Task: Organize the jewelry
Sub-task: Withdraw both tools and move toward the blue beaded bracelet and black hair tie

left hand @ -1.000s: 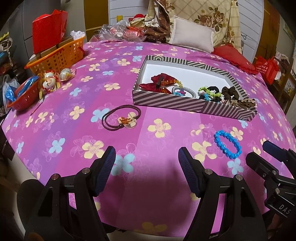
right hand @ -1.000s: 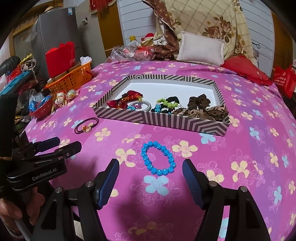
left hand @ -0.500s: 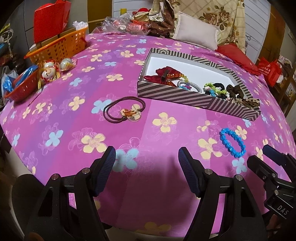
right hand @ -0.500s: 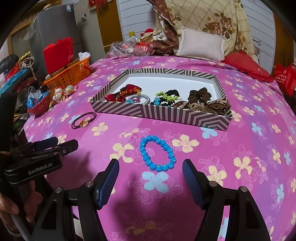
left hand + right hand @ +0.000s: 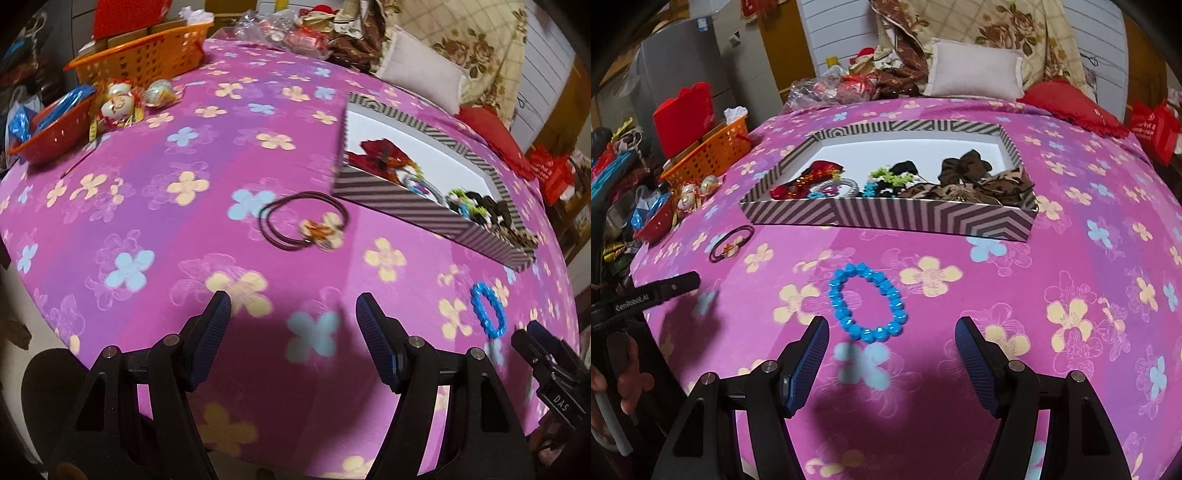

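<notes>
A brown hair tie with a pale charm (image 5: 304, 225) lies on the pink flowered cloth, ahead of my left gripper (image 5: 293, 317), which is open and empty. The same hair tie (image 5: 731, 243) shows small at the left of the right wrist view. A blue bead bracelet (image 5: 866, 301) lies just ahead of my right gripper (image 5: 892, 343), also open and empty; the bracelet (image 5: 487, 310) appears at the right of the left wrist view. A striped box (image 5: 886, 218) farther back holds a red bow, scrunchies and several small pieces. The box (image 5: 406, 206) sits right of the hair tie.
An orange basket (image 5: 147, 55), a red basket (image 5: 51, 125) and round ornaments (image 5: 118, 99) stand at the table's left edge. Pillows and bags are piled at the back. A hand (image 5: 605, 373) holds the left gripper's handle.
Both grippers have moved forward and lower over the cloth. The hair tie now sits closer to the left gripper and the bracelet closer to the right one. Jaws unchanged.
</notes>
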### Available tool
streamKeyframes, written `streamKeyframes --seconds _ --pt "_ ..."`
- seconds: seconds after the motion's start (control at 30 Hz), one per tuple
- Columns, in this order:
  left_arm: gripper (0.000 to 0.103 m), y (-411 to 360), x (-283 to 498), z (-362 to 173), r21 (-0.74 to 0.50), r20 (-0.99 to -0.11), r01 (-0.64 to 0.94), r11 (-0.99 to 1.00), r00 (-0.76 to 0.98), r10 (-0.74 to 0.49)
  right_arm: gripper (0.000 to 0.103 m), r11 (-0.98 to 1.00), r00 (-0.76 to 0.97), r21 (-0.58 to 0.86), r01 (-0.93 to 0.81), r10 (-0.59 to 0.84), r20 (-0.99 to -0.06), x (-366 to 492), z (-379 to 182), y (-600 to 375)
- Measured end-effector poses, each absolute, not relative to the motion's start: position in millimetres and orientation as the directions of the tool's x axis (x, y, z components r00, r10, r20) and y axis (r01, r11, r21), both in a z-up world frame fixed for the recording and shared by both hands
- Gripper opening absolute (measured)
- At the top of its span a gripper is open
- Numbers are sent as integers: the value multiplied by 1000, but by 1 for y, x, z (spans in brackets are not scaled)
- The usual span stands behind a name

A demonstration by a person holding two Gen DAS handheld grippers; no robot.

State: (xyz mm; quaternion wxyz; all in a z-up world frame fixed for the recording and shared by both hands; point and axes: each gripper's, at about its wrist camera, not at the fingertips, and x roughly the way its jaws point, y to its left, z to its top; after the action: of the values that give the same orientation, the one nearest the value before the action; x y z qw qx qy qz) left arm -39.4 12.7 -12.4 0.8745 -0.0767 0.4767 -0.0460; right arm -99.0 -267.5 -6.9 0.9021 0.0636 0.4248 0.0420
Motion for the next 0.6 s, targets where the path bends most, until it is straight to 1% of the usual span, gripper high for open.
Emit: streamKeyframes --seconds 0.23,0.27,0.3,0.33,0.43,0.5,0.6 --pt "70 29 -19 -11 -177 -831 -31 984 540 -133 68 993 627 103 -60 118 -770 -84 -13 -264" --pt "70 31 -15 -11 -169 -832 -39 985 541 -121 66 993 626 97 -64 115 -771 -81 -14 -264" --pt "70 33 -11 -10 -165 -832 -43 985 542 -115 62 994 627 87 -67 109 -772 -79 -15 -264" --pt "70 35 -7 -10 -161 -832 -46 986 543 -110 60 994 622 79 -69 105 -776 -76 -16 -265" --pt "70 37 6 -10 -143 -838 -51 988 538 -94 58 994 610 77 -79 109 -785 -69 -21 -266" --pt "70 36 15 -12 -132 -843 -45 990 530 -88 55 994 605 66 -86 104 -790 -65 -24 -266" --pt "70 33 26 -17 -104 -853 -41 994 517 -67 54 995 608 39 -97 90 -789 -61 -25 -263"
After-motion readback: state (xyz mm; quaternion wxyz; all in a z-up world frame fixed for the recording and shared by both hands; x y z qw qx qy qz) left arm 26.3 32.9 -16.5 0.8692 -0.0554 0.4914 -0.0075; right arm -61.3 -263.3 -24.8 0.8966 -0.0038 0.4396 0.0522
